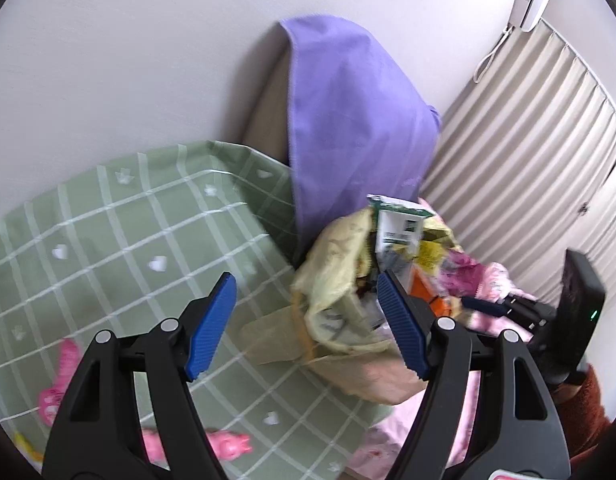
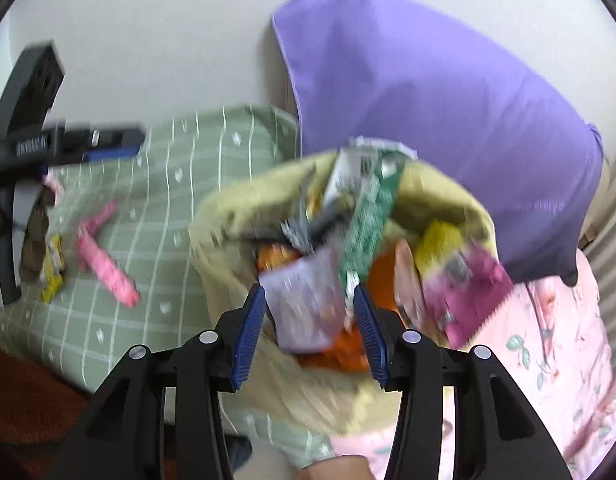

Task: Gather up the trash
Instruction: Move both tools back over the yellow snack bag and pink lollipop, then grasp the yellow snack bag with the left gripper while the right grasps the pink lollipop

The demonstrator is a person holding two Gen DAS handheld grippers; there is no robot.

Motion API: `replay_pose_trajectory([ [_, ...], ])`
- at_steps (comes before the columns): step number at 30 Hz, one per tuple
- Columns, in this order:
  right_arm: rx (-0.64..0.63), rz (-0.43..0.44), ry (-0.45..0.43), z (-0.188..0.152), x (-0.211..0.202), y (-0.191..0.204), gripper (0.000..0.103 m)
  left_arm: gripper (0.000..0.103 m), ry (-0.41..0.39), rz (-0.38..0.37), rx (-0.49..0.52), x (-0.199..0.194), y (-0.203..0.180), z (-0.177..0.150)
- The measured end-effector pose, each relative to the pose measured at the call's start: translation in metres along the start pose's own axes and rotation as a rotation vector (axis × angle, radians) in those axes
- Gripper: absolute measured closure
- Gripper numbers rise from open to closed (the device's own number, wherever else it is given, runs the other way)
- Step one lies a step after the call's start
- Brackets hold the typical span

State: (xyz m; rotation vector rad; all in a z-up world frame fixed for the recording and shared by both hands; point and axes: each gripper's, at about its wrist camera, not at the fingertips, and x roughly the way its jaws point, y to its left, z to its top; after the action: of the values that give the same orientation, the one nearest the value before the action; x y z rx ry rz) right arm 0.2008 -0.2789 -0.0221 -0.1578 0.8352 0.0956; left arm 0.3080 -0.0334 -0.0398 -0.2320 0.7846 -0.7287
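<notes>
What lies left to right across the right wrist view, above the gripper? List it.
Left gripper → yellow wrapper → pink wrappers → yellow trash bag → green packet → magenta packet → pink floral bedding.

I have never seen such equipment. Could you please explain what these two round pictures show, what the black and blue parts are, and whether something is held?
A person holds one hand-held claw in each hand. Each picture comes from a camera on one claw, looking along its blue fingers. The left claw is open and empty above a green checked cloth, where pink wrappers lie. The right claw is open over a yellowish trash bag full of wrappers. A pale purple packet is between its fingers; it looks released, though blur hides any contact. A purple pillow stands behind the bag.
</notes>
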Motion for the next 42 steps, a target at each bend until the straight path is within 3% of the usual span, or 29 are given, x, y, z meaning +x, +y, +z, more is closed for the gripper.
replay_pose_trajectory([
  [2,0.018,0.052,-0.054,0.006,0.001,0.005,0.059,0.034,-0.030,0.052,0.002,-0.014,0.010,-0.006],
  [5,0.034,0.127,-0.094,0.016,0.008,0.016,0.059,0.034,-0.118,0.204,-0.023,-0.053,0.040,-0.022],
  [8,0.016,0.182,-0.150,0.024,0.015,0.034,0.059,0.034,-0.185,0.333,-0.108,-0.088,0.074,-0.040],
  [10,0.006,0.250,-0.175,0.030,0.024,0.052,0.059,0.034,-0.214,0.407,-0.216,-0.115,0.103,-0.057],
  [13,-0.037,0.327,-0.165,0.037,0.043,0.082,0.059,0.034,-0.245,0.491,-0.342,-0.149,0.134,-0.082],
  [16,-0.114,0.399,-0.118,0.042,0.067,0.122,0.059,0.031,-0.230,0.534,-0.398,-0.167,0.148,-0.105],
  [23,-0.213,0.564,-0.020,0.042,0.111,0.213,0.059,0.031,-0.156,0.575,-0.434,-0.177,0.145,-0.149],
  [27,-0.283,0.629,0.080,0.034,0.137,0.266,0.059,0.031,-0.128,0.601,-0.420,-0.180,0.138,-0.161],
  [32,-0.356,0.590,0.150,0.035,0.162,0.309,0.059,0.030,-0.117,0.592,-0.447,-0.183,0.136,-0.175],
  [35,-0.414,0.494,0.120,0.042,0.170,0.326,0.059,0.030,-0.091,0.585,-0.471,-0.180,0.137,-0.183],
  [38,-0.434,0.454,0.114,0.047,0.171,0.332,0.059,0.030,-0.071,0.570,-0.480,-0.177,0.136,-0.187],
  [42,-0.383,0.498,0.115,0.049,0.158,0.318,0.059,0.031,-0.044,0.539,-0.500,-0.173,0.137,-0.189],
])
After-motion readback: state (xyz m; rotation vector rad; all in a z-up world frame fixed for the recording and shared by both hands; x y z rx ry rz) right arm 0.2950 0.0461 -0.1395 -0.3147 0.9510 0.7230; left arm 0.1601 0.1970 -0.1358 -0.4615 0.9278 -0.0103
